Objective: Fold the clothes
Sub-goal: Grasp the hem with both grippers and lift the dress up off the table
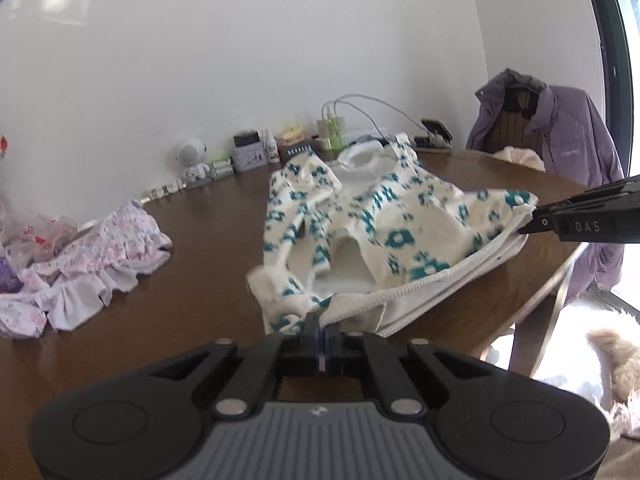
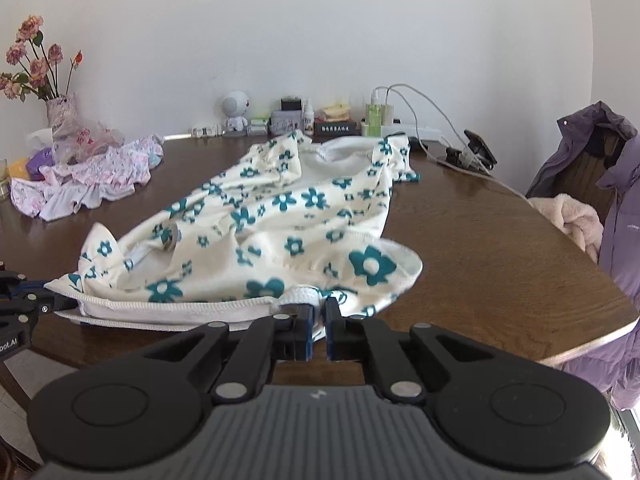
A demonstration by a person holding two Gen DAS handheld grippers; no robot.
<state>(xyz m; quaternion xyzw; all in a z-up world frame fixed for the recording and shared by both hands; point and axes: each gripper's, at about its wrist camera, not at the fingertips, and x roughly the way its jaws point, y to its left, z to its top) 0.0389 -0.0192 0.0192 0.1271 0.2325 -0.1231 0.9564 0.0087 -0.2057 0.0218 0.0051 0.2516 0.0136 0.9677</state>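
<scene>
— The left claw (image 1: 322,326): what has it got?

— Its jaws are pinched almost together on the ribbed white hem of the floral top (image 1: 384,216), at the near corner. The right claw (image 2: 318,312) is likewise nearly closed, gripping the same hem further along (a small gap shows between its blue pads, with cloth bunched in it).

— And the garment itself?

— White with teal flowers, it lies crumpled on the brown table (image 2: 480,248), the hem stretched between the two claws near the table's front edge and the white collar pointing toward the wall. One sleeve is folded across the body.

— What lies beyond?

— To the left, well apart, a heap of pink frilled clothing (image 2: 100,176). Further back along the wall stand a vase of dried roses (image 2: 36,64), a small white robot figure (image 2: 236,110), little boxes and a charger with white cables (image 2: 380,112). On the right a purple jacket (image 2: 624,208) hangs over a chair.
</scene>
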